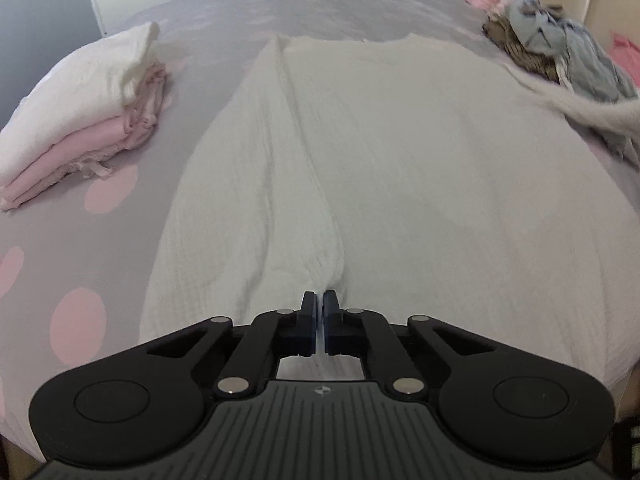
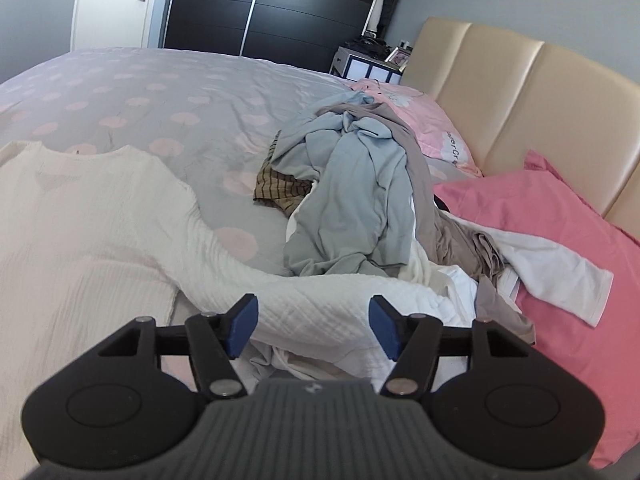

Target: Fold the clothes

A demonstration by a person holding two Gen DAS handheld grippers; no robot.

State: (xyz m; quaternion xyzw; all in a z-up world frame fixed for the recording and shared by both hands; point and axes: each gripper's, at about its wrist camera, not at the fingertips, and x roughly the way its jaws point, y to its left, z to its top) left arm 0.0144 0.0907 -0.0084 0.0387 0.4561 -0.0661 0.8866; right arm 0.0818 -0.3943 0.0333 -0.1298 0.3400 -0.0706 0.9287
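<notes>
Left gripper (image 1: 319, 304) is pinched tight on the folded-in sleeve of the white top (image 1: 400, 168), which lies flat across the bed (image 1: 100, 248). Right gripper (image 2: 312, 324) hangs wide apart over the other sleeve (image 2: 320, 300), gripping nothing. Folded stack (image 1: 76, 120) sits at ten o'clock in the left view; unfolded pile (image 2: 352, 184) at twelve o'clock in the right.

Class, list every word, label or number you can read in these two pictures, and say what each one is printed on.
"erCr": partial word on the light pink pillow; the rest is cut off by a fold.
Small round emblem on the left gripper housing: no readable letters.
Nothing else is legible.
</notes>
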